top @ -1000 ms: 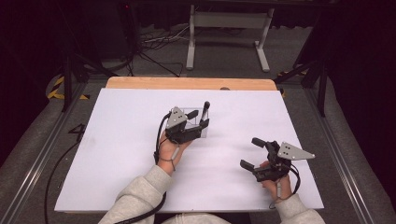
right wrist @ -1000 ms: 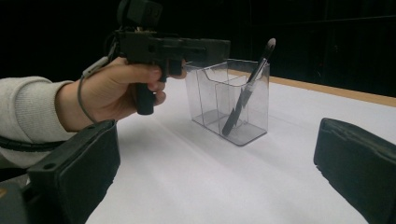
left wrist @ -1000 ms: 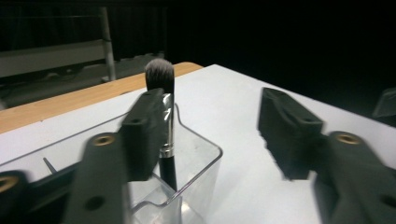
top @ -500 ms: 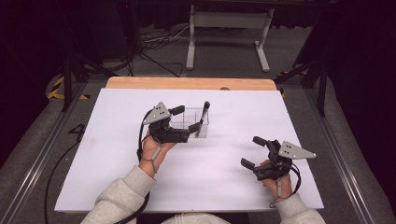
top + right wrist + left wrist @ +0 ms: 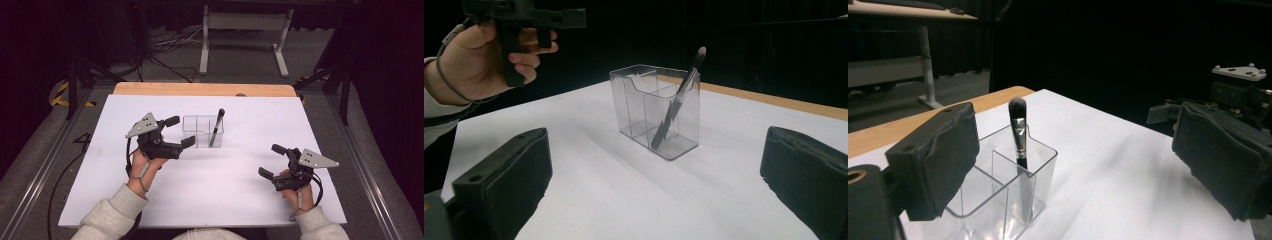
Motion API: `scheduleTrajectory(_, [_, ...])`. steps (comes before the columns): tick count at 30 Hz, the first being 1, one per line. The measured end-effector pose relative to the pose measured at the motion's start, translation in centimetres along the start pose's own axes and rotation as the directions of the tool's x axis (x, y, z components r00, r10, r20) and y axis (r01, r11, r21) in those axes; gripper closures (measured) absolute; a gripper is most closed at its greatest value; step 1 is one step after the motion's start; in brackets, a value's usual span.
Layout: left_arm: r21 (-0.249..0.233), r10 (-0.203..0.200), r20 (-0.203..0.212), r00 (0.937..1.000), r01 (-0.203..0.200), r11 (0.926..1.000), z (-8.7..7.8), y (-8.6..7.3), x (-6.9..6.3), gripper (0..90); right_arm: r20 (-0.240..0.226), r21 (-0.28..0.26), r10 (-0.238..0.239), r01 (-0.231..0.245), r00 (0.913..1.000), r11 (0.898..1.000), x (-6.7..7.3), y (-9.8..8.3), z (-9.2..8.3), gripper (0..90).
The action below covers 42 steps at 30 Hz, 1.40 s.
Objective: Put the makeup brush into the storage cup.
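- High view: clear holder (image 5: 202, 131) stands on the white table (image 5: 225, 175), near its far middle; a brush (image 5: 216, 128) leans in its right compartment, bristles up.
- Left gripper (image 5: 176, 132) hangs just left of the holder, apart from it; its jaws, just opened, stand spread with nothing between them.
- Right gripper (image 5: 272, 161) sits well apart at the near right, jaws spread and empty.
- Left gripper view: brush (image 5: 1019, 131) stands upright in the holder (image 5: 998, 200), ahead of the jaws.

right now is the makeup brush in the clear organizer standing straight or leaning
Leaning. The makeup brush stands bristles up in an end compartment of the clear organizer, its handle slanting against the rim.
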<state>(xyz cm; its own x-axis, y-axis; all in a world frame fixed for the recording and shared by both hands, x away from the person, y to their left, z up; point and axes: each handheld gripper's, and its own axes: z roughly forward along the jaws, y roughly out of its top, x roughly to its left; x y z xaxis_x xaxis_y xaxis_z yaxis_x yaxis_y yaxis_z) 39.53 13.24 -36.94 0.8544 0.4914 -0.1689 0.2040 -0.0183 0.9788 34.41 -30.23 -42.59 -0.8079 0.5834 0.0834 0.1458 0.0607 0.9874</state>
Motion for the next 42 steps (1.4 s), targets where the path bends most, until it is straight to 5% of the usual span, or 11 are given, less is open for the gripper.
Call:
scheduleTrajectory(25, [-0.005, 0.039, 0.018, 0.9991, -0.039, 0.9992, -6.0, -2.2, 0.8, 3.2, -0.007, 0.042, -0.031, 0.031, 0.9995, 0.999, -0.3, 0.4, 0.0, 0.6])
scheduleTrajectory(42, [0.012, 0.022, 0.004, 0.9997, -0.022, 0.9997, -8.6, -4.7, 1.2, 2.5, -0.010, 0.050, -0.041, 0.042, 0.9991, 0.998, -0.3, 0.2, 0.2, 0.0])
